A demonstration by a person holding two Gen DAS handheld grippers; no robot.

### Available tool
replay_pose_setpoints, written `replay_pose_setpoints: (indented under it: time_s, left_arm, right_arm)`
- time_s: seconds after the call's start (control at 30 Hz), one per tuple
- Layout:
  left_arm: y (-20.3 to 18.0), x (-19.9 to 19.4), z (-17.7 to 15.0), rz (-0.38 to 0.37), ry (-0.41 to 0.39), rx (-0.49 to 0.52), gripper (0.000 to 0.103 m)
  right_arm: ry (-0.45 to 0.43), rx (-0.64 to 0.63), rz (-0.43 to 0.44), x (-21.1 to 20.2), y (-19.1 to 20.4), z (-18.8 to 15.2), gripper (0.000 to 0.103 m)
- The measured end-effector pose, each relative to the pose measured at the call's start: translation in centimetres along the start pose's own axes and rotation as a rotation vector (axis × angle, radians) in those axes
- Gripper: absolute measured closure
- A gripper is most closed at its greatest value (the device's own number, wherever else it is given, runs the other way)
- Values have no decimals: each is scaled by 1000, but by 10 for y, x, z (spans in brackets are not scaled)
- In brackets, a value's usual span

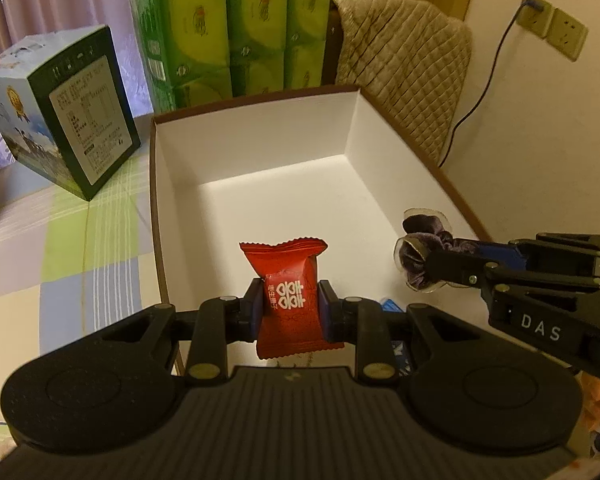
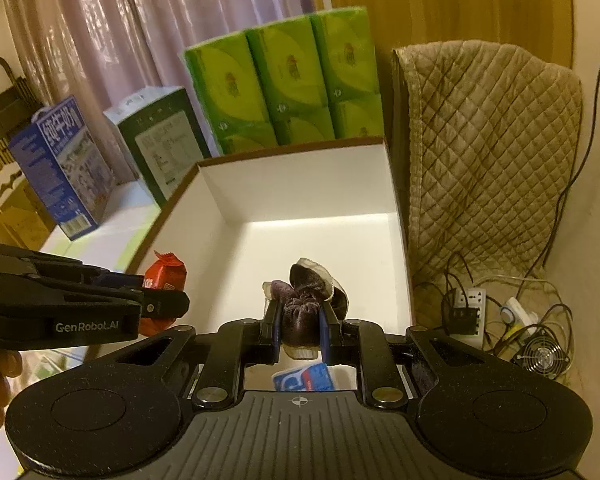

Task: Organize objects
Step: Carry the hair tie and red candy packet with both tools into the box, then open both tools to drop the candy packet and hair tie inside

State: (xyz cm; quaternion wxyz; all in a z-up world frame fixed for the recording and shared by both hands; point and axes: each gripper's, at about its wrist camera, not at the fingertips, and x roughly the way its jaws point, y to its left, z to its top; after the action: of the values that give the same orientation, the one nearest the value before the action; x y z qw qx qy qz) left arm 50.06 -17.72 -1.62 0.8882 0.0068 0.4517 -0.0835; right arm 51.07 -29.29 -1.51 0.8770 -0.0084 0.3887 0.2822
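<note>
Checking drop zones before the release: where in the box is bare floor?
The white box floor is bare from the far wall to mid-floor. The near end is crowded: red candy packet in the left gripper, purple scrunchie in the right gripper, blue packet beneath.

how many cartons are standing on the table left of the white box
2. A green carton stands nearest the white box, and a blue carton stands further left. More may be hidden past the frame edge.

Upright red packet [image 1: 292, 300], perhaps purple scrunchie [image 2: 302, 308]
</note>
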Motion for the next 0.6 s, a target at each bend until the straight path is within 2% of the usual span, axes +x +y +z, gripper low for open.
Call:
replay_pose_setpoints:
  time_s: [0.3,0.6]
  left_arm:
    - [3,38,12,35,65,13,80]
    - [4,60,16,41,99,29,79]
  right_arm:
    - [64,-62,-28,34,-3,4,88]
    - [76,-59,-37,47,-9,8,88]
